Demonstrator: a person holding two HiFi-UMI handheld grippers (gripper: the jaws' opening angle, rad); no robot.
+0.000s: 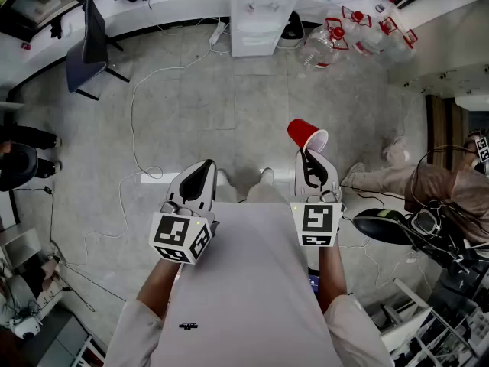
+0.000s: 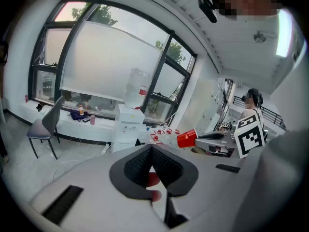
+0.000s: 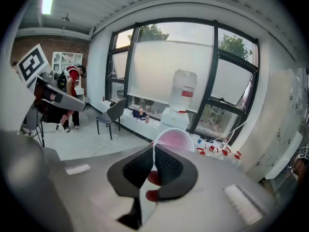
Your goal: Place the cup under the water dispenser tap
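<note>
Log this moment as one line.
right gripper: shut on red cup rim | left gripper: shut, empty | water dispenser: across floor, cup not under it

Head view: overhead, steeply down, far. Gripper views: close along own jaws, forward. All share water dispenser (image 1: 264, 14) (image 2: 127, 125) (image 3: 175, 118), 12 o'clock.

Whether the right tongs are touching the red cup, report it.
Touching. The right gripper view shows the right tongs closed on the red cup, its thin rim pinched between them.
</note>
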